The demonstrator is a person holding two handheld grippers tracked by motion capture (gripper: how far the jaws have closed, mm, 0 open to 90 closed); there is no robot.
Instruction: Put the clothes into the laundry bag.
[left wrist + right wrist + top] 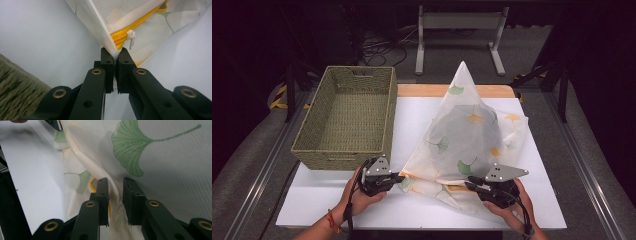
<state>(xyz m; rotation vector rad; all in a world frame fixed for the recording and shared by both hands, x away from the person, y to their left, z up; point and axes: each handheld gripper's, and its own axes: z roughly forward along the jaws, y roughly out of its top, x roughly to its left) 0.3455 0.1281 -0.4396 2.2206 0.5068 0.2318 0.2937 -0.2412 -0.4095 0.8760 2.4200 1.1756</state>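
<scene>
Left gripper (115, 58) pinches the corner of a ginkgo-print mesh laundry bag (469, 137) beside its yellow zipper (125, 33), while the right gripper (115, 192), jaws parted, straddles a loose fold. Spread across the white table (412, 125) at about four o'clock from the wicker basket (347, 117), the bag looks light, limp and slippery; seamed corners likely offer the surest hold.

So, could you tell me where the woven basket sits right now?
In the high view the woven basket sits on the table's left side, left of the mesh bag, beyond the left gripper.
</scene>
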